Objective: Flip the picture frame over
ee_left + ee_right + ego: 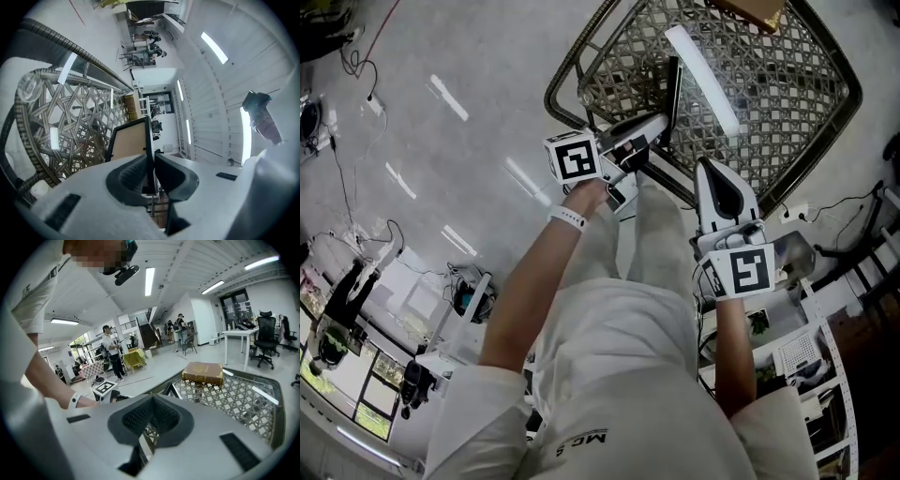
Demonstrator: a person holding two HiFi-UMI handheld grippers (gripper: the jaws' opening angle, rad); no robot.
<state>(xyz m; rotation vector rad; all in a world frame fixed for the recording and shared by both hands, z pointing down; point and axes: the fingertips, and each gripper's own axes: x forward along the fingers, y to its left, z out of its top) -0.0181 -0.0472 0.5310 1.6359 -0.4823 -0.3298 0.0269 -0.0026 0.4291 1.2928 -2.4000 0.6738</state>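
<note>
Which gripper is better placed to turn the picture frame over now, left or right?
Left. The left gripper is shut on the edge of the picture frame, holding it upright over the wicker table. The right gripper is shut on nothing, apart from the picture frame.

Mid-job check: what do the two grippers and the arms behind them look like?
Both the left gripper and right gripper are white moulded shells with black ribbed jaw pads. Each carries a white marker cube, left and right, printed with black square markers. The person wears a white short-sleeved shirt and a white wristband on the left wrist.
</note>
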